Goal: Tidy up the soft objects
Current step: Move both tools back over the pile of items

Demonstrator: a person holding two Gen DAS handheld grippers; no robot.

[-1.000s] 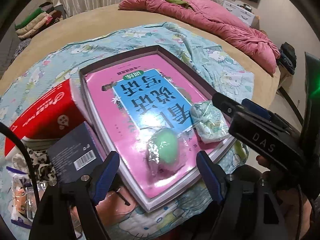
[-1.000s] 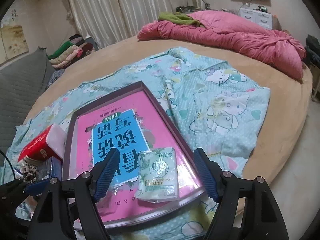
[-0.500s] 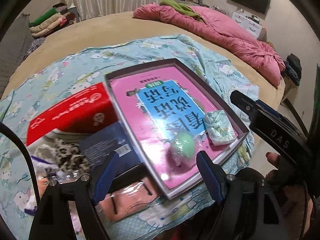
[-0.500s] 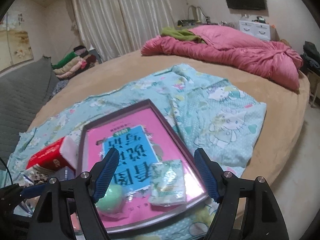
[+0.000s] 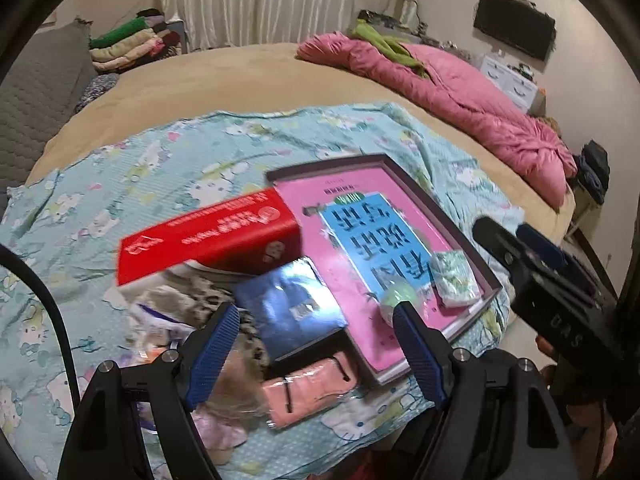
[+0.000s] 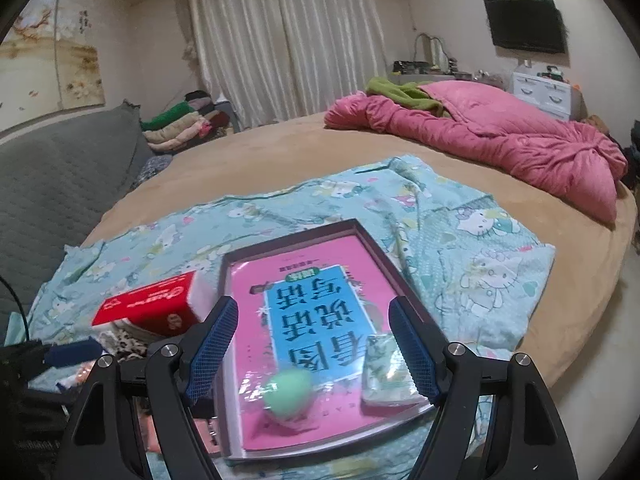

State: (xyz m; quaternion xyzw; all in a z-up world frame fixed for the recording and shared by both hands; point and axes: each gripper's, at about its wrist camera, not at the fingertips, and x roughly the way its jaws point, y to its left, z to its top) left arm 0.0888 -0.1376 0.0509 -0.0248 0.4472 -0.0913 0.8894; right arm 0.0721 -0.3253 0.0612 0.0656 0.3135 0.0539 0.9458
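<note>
A shallow dark-rimmed tray (image 5: 448, 216) (image 6: 384, 256) with a pink and blue printed liner lies on a Hello Kitty sheet. In it sit a wrapped green ball (image 5: 398, 300) (image 6: 290, 396) and a pale green tissue pack (image 5: 454, 280) (image 6: 386, 368). Left of the tray is a pile: a red tissue box (image 5: 208, 236) (image 6: 148, 304), a dark blue box (image 5: 292, 308), a leopard-print cloth (image 5: 188, 300), a pink wrapped item (image 5: 308, 384). My left gripper (image 5: 318, 344) is open and empty above the pile. My right gripper (image 6: 312, 344) is open and empty above the tray.
The sheet (image 6: 460, 232) covers part of a round tan bed (image 6: 260, 152). A pink quilt (image 6: 500, 144) lies at the back right. Folded clothes (image 6: 180, 124) are stacked at the back left by a grey sofa (image 6: 60, 184). The right gripper's body (image 5: 560, 300) shows in the left view.
Both grippers have pulled back and up from the tray. The left view has swung left, so the pile beside the tray now sits between its fingers. Both stay open.
</note>
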